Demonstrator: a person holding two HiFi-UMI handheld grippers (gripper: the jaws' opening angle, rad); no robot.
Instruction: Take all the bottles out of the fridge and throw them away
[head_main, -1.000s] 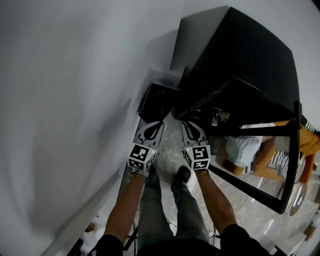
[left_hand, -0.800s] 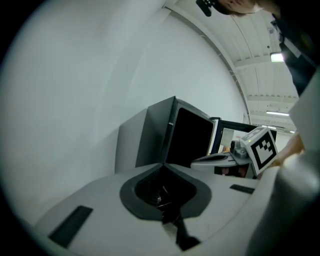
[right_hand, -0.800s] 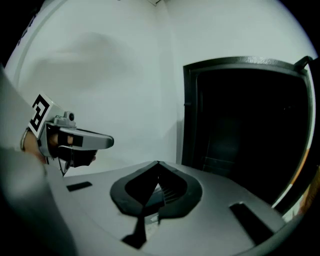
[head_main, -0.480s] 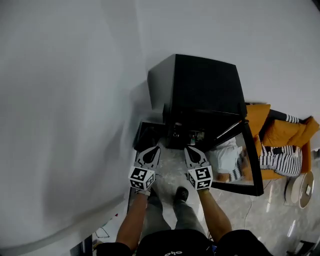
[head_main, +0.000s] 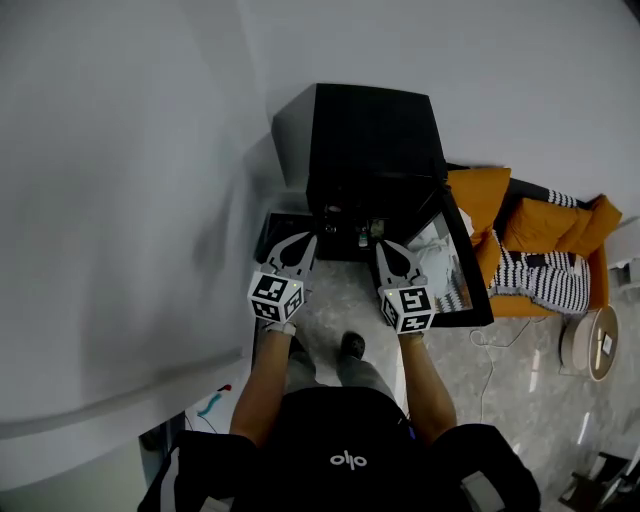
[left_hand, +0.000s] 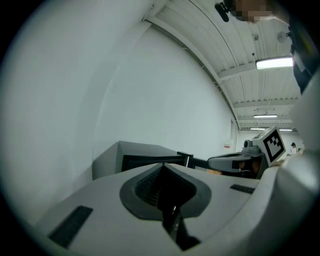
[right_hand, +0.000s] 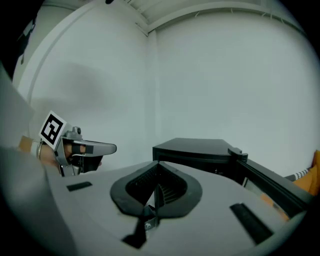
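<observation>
The black fridge (head_main: 368, 140) stands against the white wall with its glass door (head_main: 458, 268) swung open to the right. Small bottles (head_main: 364, 234) show dimly on a shelf inside. My left gripper (head_main: 307, 240) and right gripper (head_main: 386, 246) hover side by side in front of the opening, short of the shelf, both shut and empty. In the left gripper view the jaws (left_hand: 162, 166) meet with nothing between them, the fridge (left_hand: 145, 156) ahead. In the right gripper view the gripper (right_hand: 157, 164) is likewise shut, with the fridge (right_hand: 200, 149) beyond.
A black bin (head_main: 277, 234) sits on the floor left of the fridge, against the wall. An orange sofa (head_main: 530, 250) with striped cushions stands right of the open door. A cable (head_main: 485, 345) lies on the marble floor. My feet (head_main: 350, 346) are below the grippers.
The head view has pulled back and swung, so the fridge now shows whole and smaller. Both grippers stay side by side before the open door. No bottle has moved.
</observation>
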